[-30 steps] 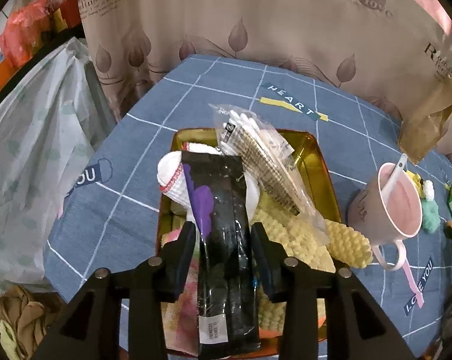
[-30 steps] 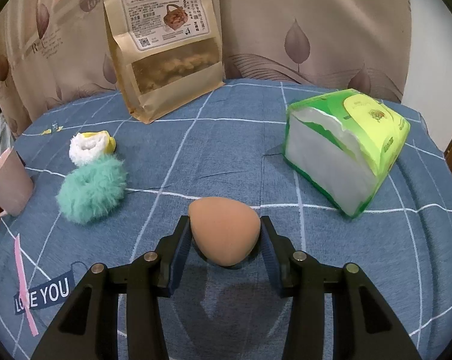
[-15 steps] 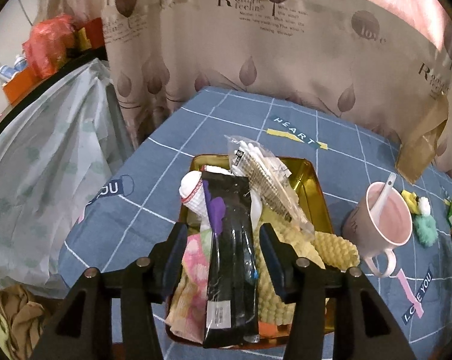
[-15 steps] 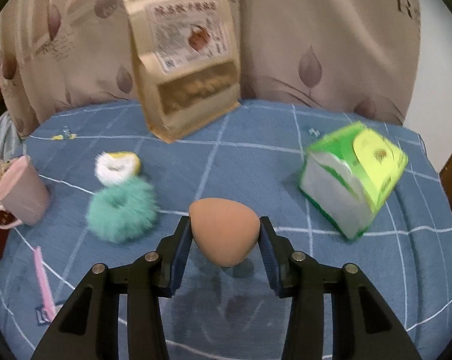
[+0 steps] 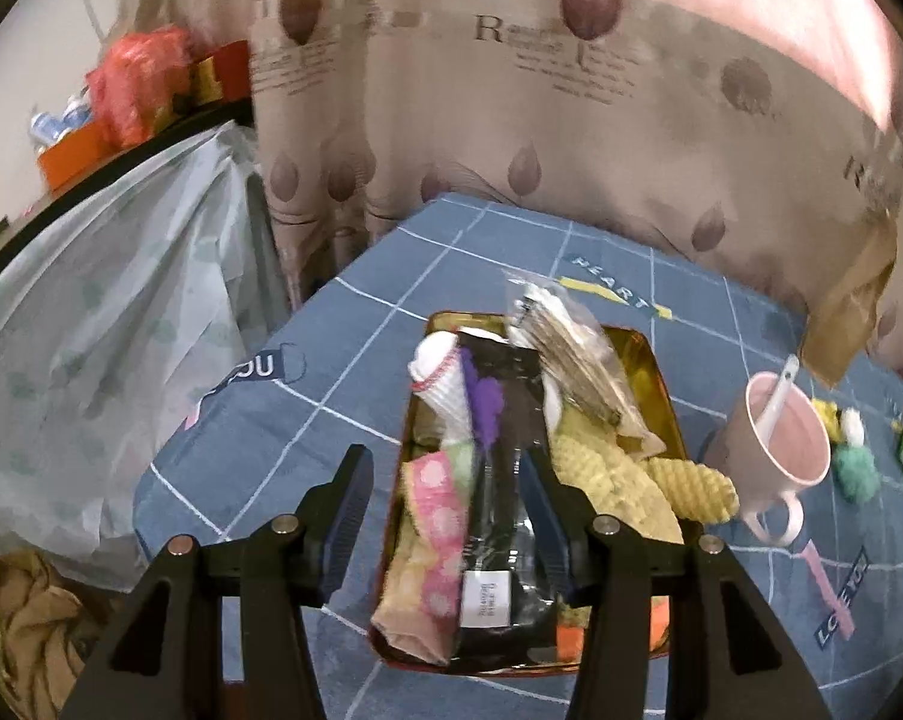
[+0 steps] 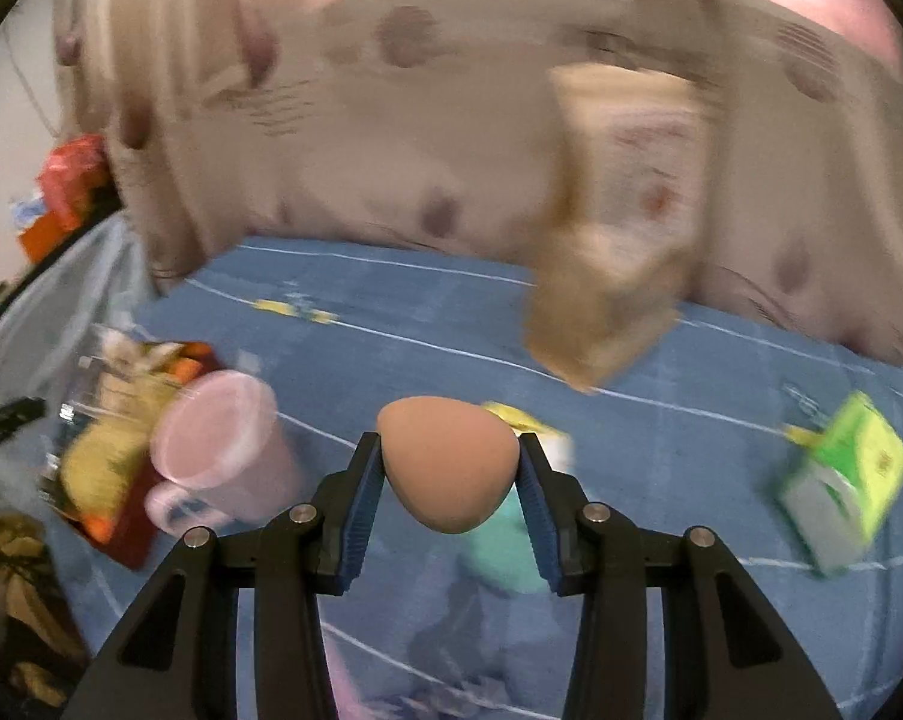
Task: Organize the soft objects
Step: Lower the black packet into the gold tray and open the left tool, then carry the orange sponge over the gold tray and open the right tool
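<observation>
Our right tool (image 6: pixel 450 474) is clenched on the tan egg-shaped sponge (image 6: pixel 448 462), which sits squarely between its blue pads above the blue tabletop (image 6: pixel 427 312). Just behind it at 1 o'clock lie a teal fluffy ring (image 6: pixel 499 552) and a yellow-and-white puff (image 6: pixel 529 423), partly hidden by the tool. At 10 o'clock stands the pink mug (image 6: pixel 217 444), between the sponge and the gold tray (image 6: pixel 121 540). A green tissue pack (image 6: pixel 847 480) lies at 3 o'clock, and a blurred brown snack bag (image 6: pixel 619 228) leans at 1 o'clock against the curtain.

Our left tool (image 5: pixel 445 498) is released with its jaws spread wide; they pinch nothing. The black packet (image 5: pixel 505 480) lies in the tray (image 5: pixel 670 402), just beside the right finger. Yellow cloths (image 5: pixel 619 480), a pink dotted cloth (image 5: pixel 433 510) and a clear packet (image 5: pixel 571 354) crowd the tray.
</observation>
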Demonstrator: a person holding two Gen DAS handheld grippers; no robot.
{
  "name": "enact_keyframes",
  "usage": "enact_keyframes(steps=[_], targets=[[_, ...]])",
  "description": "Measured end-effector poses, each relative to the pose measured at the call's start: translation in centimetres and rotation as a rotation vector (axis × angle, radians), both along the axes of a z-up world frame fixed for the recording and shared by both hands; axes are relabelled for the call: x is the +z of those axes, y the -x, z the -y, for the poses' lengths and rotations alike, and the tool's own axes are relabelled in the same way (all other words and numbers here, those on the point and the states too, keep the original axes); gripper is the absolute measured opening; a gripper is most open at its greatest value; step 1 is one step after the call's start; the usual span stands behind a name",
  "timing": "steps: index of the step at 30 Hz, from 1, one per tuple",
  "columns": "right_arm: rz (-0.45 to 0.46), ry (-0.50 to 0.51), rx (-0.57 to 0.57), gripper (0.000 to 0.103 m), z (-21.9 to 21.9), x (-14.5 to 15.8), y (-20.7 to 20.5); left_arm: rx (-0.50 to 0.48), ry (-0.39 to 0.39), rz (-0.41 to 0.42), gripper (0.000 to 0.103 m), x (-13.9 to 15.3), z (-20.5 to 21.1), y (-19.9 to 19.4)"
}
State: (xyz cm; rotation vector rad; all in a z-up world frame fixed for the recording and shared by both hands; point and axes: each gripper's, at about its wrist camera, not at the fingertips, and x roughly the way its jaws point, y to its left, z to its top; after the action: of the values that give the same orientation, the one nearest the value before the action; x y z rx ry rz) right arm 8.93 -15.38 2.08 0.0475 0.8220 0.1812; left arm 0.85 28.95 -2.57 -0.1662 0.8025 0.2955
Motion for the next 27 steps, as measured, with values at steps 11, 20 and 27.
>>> enact_keyframes(steps=[11, 20, 27], targets=[[-0.027, -0.03, 0.246, 0.041, -14.8, 0.2, -4.6, 0.098, 0.056, 0.019, 0.052, -0.3, -3.2, 0.8], [-0.083, 0.014, 0.342, 0.041, -22.2, -2.1, -8.0, 0.104, 0.067, 0.025, 0.052, -0.5, -3.7, 0.9], [-0.13, 0.058, 0.353, 0.041, -24.7, -4.6, -10.1, 0.113, 0.088, 0.031, 0.052, -0.7, -4.2, 0.9]])
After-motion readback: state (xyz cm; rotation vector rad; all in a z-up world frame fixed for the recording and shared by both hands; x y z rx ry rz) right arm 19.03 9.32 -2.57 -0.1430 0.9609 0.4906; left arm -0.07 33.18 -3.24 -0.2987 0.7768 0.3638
